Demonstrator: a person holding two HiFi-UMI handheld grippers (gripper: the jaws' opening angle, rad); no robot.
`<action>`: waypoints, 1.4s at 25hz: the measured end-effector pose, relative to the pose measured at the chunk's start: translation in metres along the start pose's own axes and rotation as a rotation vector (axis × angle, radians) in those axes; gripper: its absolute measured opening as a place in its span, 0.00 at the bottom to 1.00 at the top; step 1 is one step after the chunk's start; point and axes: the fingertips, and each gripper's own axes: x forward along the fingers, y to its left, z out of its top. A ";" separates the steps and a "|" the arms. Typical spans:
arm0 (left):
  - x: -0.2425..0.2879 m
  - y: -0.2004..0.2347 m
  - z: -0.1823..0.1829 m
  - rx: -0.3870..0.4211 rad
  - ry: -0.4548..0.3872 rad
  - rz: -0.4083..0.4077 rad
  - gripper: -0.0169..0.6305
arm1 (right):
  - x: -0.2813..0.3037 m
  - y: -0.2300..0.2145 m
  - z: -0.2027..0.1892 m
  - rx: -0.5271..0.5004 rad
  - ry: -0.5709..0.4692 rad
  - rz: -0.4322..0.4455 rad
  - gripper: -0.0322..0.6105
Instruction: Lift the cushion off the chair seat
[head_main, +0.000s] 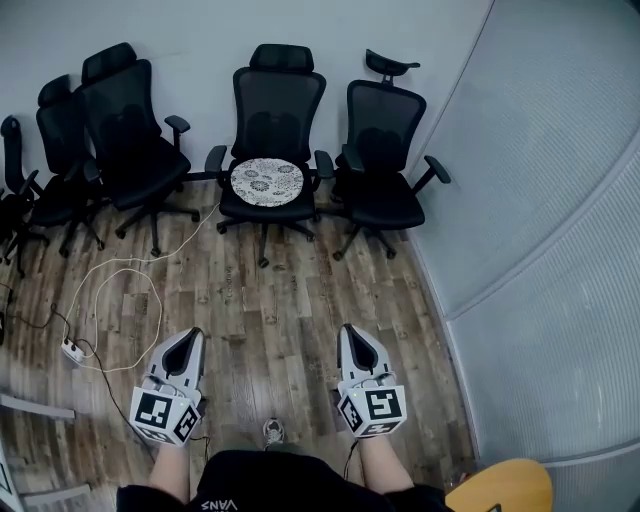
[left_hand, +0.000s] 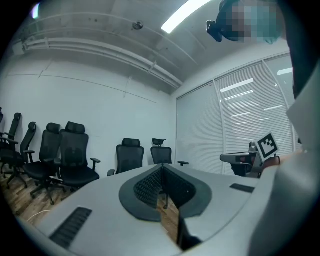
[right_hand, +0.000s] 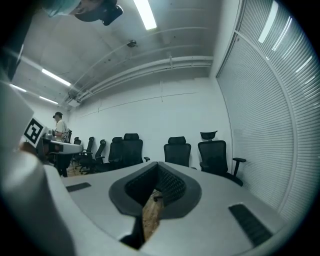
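While cushion (head_main: 267, 181) rests on chair (head_main: 278, 102), left gripper (head_main: 193, 335), right gripper (head_main: 348, 331) closed

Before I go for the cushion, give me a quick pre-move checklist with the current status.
1. Cushion flat on the chair seat: ok.
2. Left gripper empty: ok, jaws together on nothing.
3. Right gripper empty: ok, jaws together on nothing.
4. Jaws open for a grasp: not ok, both shut.
5. Cushion within reach: not ok, open floor separates the grippers from the chair.
6. Path ahead: ok straight on; the white cable lies off to the left.
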 end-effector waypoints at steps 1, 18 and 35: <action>0.005 0.002 -0.002 0.001 0.002 0.004 0.05 | 0.005 -0.003 -0.002 0.002 0.003 0.003 0.08; 0.108 0.058 0.006 -0.006 0.013 -0.005 0.05 | 0.115 -0.031 0.000 0.005 0.021 0.004 0.08; 0.201 0.159 0.020 -0.015 0.005 -0.067 0.05 | 0.239 -0.026 0.012 -0.003 0.013 -0.066 0.08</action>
